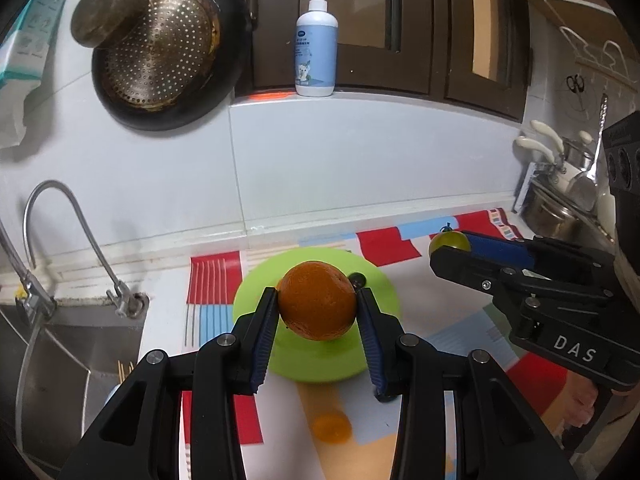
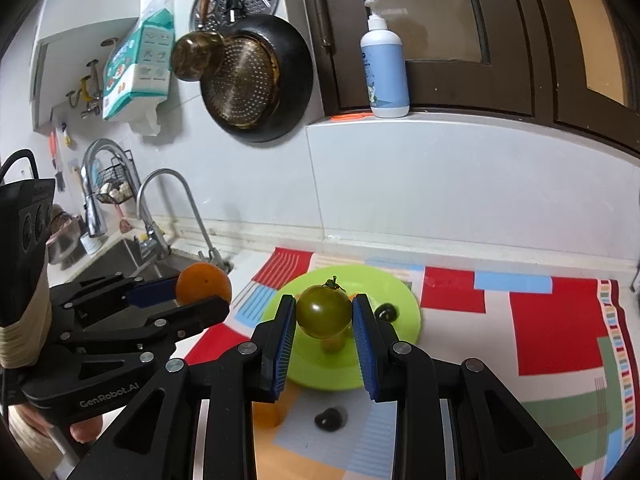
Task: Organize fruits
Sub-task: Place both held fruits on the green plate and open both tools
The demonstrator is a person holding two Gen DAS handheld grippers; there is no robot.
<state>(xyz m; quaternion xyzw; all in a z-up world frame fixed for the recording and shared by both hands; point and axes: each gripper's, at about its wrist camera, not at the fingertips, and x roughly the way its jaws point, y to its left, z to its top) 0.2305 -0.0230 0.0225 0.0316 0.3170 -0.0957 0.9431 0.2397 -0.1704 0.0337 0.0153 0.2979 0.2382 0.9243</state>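
My left gripper point(image 1: 317, 304) is shut on an orange point(image 1: 317, 305) and holds it in the air above the lime-green plate point(image 1: 256, 300). In the right wrist view the same orange point(image 2: 203, 283) shows at the left, between the left gripper's pads. My right gripper point(image 2: 324, 312) is shut on a green tomato point(image 2: 323, 311) with a stalk, also above the plate point(image 2: 404, 316). That tomato point(image 1: 449, 241) appears at the right of the left wrist view. A small dark fruit point(image 2: 385, 311) lies on the plate. Another dark fruit point(image 2: 330, 418) and an orange fruit point(image 1: 331, 427) lie on the mat, nearer than the plate.
A colourful patchwork mat point(image 2: 556, 332) covers the counter. The sink point(image 1: 72, 360) with two taps lies left. A pan with a strainer point(image 1: 160, 56) hangs on the tiled wall, a pump bottle point(image 1: 316, 52) stands on the sill, and pots point(image 1: 560, 204) sit at the far right.
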